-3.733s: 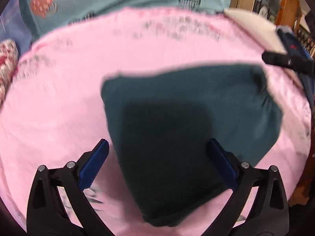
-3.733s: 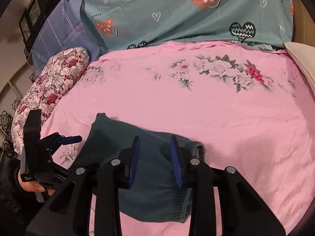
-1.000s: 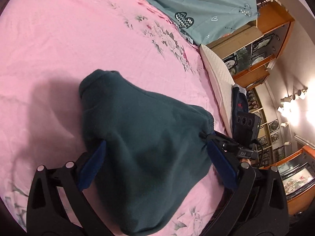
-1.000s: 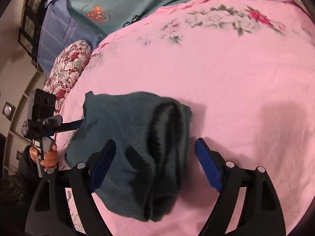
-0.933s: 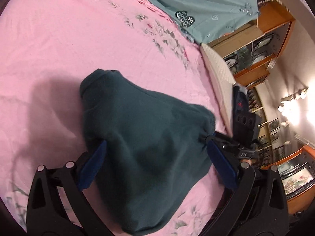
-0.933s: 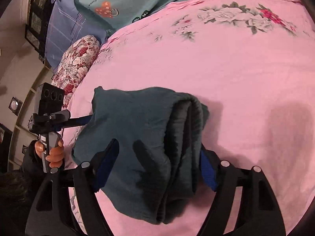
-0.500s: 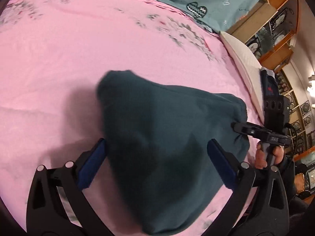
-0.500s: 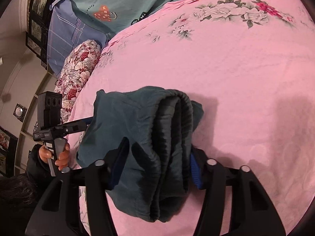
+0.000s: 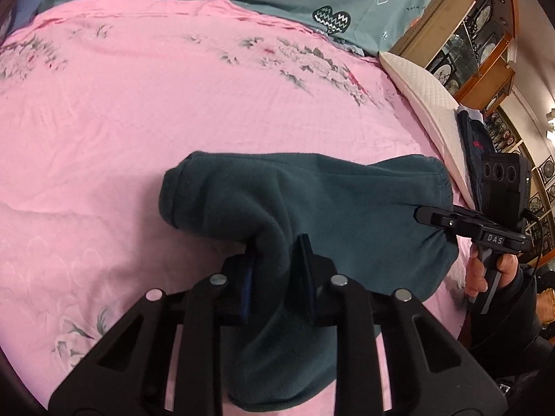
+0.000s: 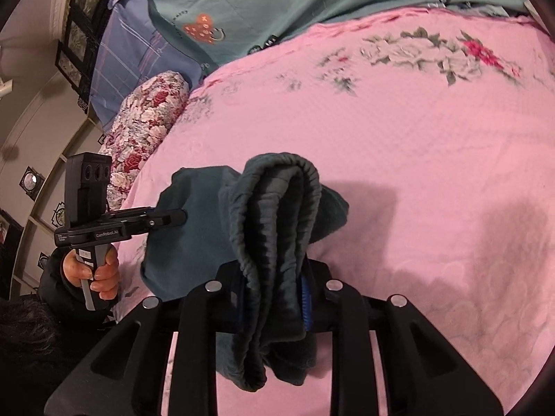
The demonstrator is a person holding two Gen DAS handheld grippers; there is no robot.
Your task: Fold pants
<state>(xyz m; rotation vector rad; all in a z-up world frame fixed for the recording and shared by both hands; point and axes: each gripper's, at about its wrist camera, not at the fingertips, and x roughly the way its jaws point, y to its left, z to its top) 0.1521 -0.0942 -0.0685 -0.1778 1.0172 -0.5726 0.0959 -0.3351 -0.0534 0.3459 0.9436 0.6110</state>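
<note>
Closing on the folded pants [image 9: 347, 208] above the pink bedspread [image 9: 138, 104], both grippers pinch fabric: left gripper [image 9: 275, 270] (handle reads "GenRobot.AI"), right gripper [image 10: 274, 294] ("DAS").

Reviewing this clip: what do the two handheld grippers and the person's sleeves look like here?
Both are matte black plastic: the left gripper and right gripper have cut-out finger frames with silver rivets and blue ribbed pads. Seen from the other side, each has a pistol handle and a boxy black three-lens module. White lettering marks their sides. A cable trails beside the right one. Dark sleeves cover the wrists.
</note>
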